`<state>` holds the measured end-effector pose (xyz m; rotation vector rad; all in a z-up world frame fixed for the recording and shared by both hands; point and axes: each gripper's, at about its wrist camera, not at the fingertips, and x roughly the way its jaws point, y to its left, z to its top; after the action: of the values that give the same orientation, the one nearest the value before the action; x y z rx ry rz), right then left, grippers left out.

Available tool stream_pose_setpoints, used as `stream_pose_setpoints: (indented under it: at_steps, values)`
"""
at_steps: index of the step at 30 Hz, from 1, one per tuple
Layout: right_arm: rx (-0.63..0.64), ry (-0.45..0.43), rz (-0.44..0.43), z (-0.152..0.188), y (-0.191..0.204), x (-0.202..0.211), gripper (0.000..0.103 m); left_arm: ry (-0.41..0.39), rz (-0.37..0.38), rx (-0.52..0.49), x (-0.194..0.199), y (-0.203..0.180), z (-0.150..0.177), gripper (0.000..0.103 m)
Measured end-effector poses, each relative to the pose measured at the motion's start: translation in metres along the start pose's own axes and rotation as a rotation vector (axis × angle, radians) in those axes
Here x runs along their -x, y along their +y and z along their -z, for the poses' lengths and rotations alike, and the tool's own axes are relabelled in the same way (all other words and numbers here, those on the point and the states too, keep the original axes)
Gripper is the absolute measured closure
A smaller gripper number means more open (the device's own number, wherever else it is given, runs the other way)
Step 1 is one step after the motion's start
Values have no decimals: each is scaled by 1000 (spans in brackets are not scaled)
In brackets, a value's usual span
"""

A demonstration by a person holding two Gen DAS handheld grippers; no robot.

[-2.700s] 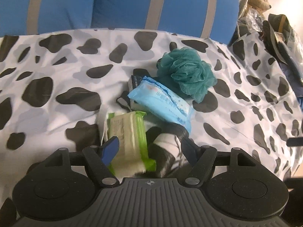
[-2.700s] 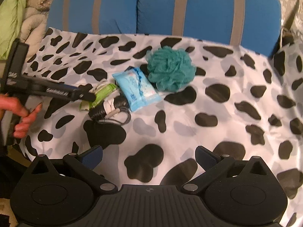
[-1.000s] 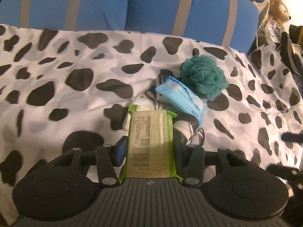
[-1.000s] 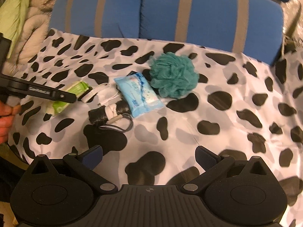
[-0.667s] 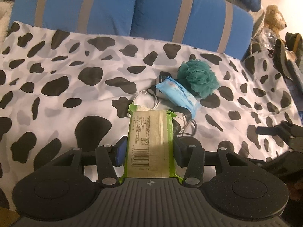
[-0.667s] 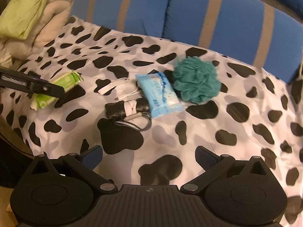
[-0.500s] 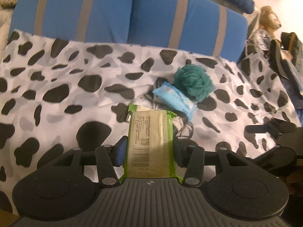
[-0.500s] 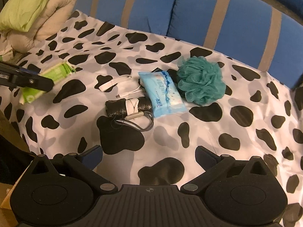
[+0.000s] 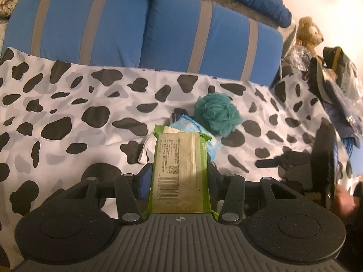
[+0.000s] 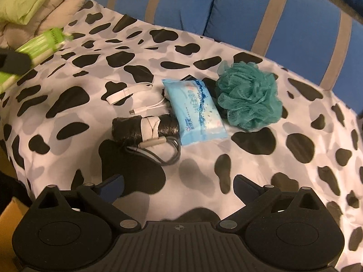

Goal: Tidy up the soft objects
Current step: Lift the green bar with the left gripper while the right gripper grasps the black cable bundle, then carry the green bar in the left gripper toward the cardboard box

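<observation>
The green wipes packet [image 9: 180, 170] sits low in the centre of the left wrist view, pinched on both long sides by the left gripper [image 9: 179, 176], its barcode side facing the camera. In the right wrist view the same packet shows at the upper left edge of the frame, held above the cow-print cover [image 10: 249, 158] and well apart from the other things.

Those others lie together in the middle of the right wrist view. A blue tissue pack [image 10: 196, 111] lies flat, with a teal bath pouf [image 10: 249, 95] touching it on the right. Against the pack's left edge lies a black roll bound with a white band [image 10: 145, 125]; a grey cord [image 10: 158, 154] loops just below the roll, and a white cable [image 10: 133, 99] curls just above it. A small dark item peeks out from behind the pack's top end; what it is cannot be told.

The right gripper [image 10: 178, 187] fills the bottom of its own view, its fingers [image 10: 111, 187] spread wide with nothing between them, over bare cover below the pile.

Blue cushions with grey stripes [image 9: 145, 31] run across the top of both views. A teddy bear [image 9: 308, 32] sits at the upper right of the left wrist view, and a beige quilt [image 10: 45, 6] is bunched at the upper left of the right wrist view.
</observation>
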<state>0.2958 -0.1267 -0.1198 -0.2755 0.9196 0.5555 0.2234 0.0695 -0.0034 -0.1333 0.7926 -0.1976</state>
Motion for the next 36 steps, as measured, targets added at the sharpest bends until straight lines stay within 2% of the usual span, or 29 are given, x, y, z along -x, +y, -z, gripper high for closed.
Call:
stream_pose_setpoints:
  at_steps: [6,11,16,21,23,25,26,36]
  values:
    - [-27,38,18,-11,-1,-22,25,56,-26,-16,-6,5,2,55]
    - [-27,48,30,-19,-2,-37,33,123,-67,-49,-15,6,6,55]
    - [-40,57,32,-24,-3,-51,54,169,-47,-62,-19,7,10,55]
    - [-19,58,31,-27,-1,-60,69,184,-28,-78,-20,5,11,55]
    - [-7,56,26,-27,0,-60,78,190,-26,-87,-22,3,11,55]
    - [0,55,13,-28,1,-59,94,198,-23,-92,-22,2,11,55]
    - [5,50,6,-28,1,-58,97,201,-22,-92,-23,2,11,55]
    - [-11,-3,-7,-35,-1,-33,99,218,-16,-90,-28,1,11,55]
